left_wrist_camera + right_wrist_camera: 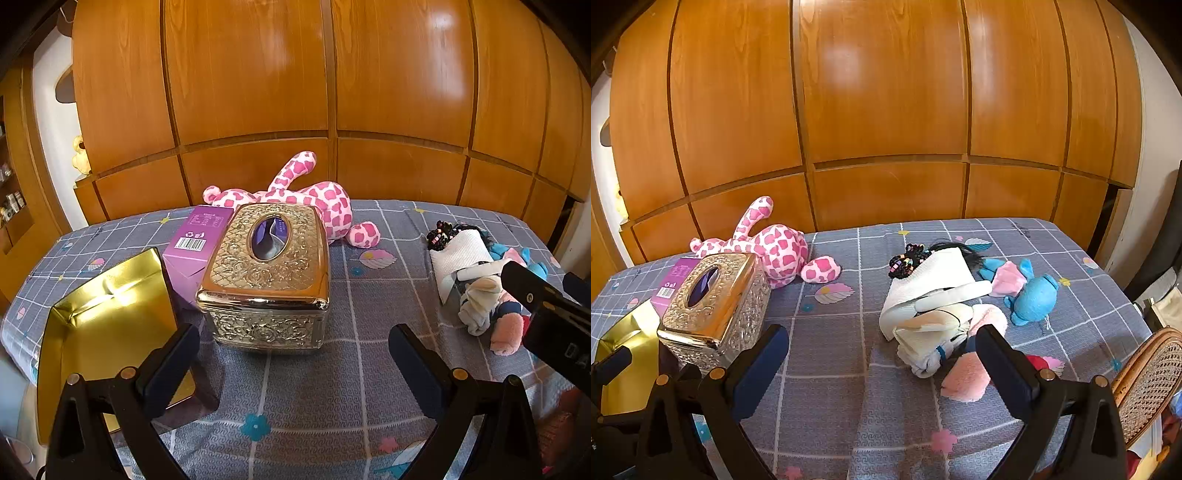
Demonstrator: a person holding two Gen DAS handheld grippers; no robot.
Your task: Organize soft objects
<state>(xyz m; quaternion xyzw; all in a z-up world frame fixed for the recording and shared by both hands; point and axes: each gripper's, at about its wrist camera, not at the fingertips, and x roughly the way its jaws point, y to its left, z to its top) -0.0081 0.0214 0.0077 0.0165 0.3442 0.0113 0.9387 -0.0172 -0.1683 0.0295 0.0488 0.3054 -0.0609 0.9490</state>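
A pink spotted plush (317, 206) lies at the back of the grey checked tablecloth (384, 295), also in the right wrist view (775, 254). A pile of soft things lies at the right: a white knit cloth (931, 284), rolled cream socks (923, 350), a pink fluffy sock (964, 376), a blue plush (1034, 299) and black hair ties (905, 262). My left gripper (295, 365) is open and empty, facing a gold tissue box (269, 269). My right gripper (882, 369) is open and empty, just before the sock pile.
A gold tin lid (107, 325) lies at the front left beside a purple carton (195, 240). Wooden wardrobe doors (332, 92) stand behind the table. A wicker chair (1148, 376) is at the right edge.
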